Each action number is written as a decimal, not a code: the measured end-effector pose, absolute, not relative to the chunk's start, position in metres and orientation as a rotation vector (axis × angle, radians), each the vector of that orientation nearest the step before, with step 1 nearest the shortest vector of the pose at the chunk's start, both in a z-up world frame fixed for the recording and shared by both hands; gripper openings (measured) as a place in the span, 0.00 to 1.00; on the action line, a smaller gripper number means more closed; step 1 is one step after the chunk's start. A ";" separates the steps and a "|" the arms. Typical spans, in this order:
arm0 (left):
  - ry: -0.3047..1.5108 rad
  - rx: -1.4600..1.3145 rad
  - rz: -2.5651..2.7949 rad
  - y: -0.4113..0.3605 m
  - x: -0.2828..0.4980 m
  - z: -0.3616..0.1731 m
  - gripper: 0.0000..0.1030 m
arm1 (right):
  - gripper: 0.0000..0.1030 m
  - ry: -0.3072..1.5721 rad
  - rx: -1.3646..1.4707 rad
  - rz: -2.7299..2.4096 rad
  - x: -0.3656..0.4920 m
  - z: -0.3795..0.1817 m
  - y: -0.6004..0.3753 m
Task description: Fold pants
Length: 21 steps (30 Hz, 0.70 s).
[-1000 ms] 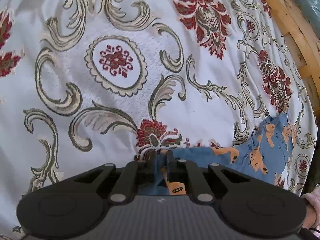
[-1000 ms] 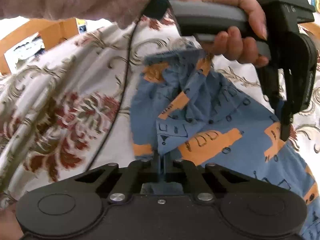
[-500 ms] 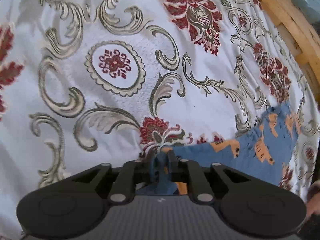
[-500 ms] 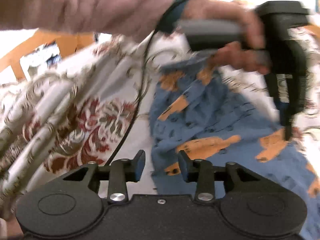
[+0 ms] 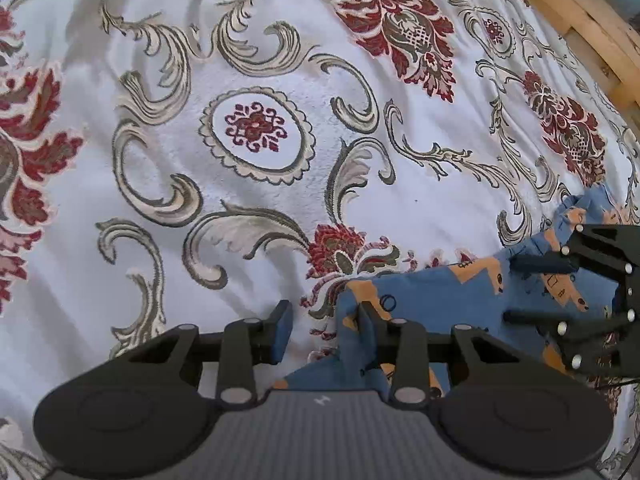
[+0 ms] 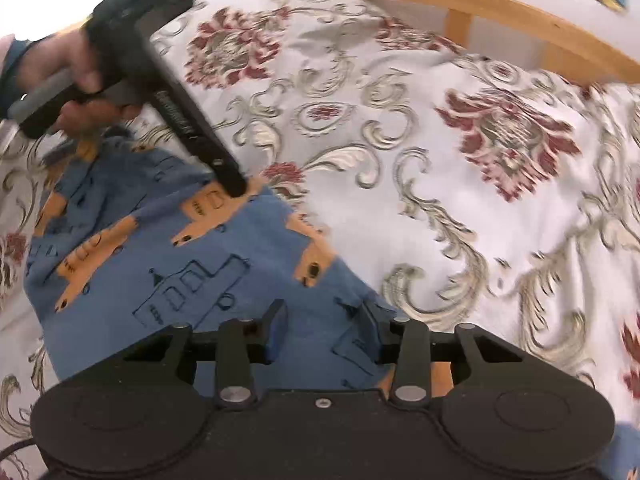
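Note:
The pants (image 6: pixel 168 264) are small, blue, with orange and outlined prints. They lie flat on the floral bedspread (image 6: pixel 400 120). In the left wrist view the pants (image 5: pixel 448 292) sit at the lower right, their corner by my right finger. My left gripper (image 5: pixel 325 322) is open and empty, just above the pants' edge. My right gripper (image 6: pixel 323 326) is open and empty, low over the near part of the pants. The right gripper also shows in the left wrist view (image 5: pixel 532 288), open over the cloth. The left gripper shows in the right wrist view (image 6: pixel 232 180), tips at the pants' far edge.
A white bedspread (image 5: pixel 280 80) with red and beige flowers covers the bed. A wooden bed frame (image 5: pixel 580 28) runs along the far right; it also shows in the right wrist view (image 6: pixel 460 4) at the top. A person's hand (image 6: pixel 76 80) holds the left gripper.
Both grippers were shut on the pants and held them up. The right opened first, then the left. The pants now lie flat on the bedspread.

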<state>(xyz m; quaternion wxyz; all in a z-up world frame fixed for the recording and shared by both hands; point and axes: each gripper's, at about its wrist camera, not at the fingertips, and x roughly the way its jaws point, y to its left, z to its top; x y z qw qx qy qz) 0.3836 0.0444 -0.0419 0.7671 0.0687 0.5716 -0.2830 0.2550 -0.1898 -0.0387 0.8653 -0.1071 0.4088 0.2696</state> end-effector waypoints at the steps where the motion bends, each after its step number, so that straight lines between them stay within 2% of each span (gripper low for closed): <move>1: 1.224 0.161 -0.613 0.046 0.380 -0.038 0.43 | 0.41 0.840 -0.221 0.561 0.251 -0.035 -0.191; 3: 1.197 0.172 -0.608 0.049 0.373 -0.030 0.47 | 0.42 0.812 -0.221 0.570 0.242 -0.026 -0.192; 13: 1.157 0.129 -0.511 0.077 0.356 -0.025 0.45 | 0.46 0.849 -0.178 0.544 0.228 -0.040 -0.195; 17: 1.111 0.127 -0.494 0.076 0.350 -0.011 0.52 | 0.63 0.791 -0.155 0.526 0.221 -0.026 -0.199; 19: 1.087 0.132 -0.489 0.071 0.345 -0.003 0.57 | 0.64 0.773 -0.152 0.518 0.217 -0.020 -0.201; 21: 1.069 0.141 -0.486 0.068 0.338 0.002 0.57 | 0.65 0.775 -0.132 0.516 0.212 -0.017 -0.204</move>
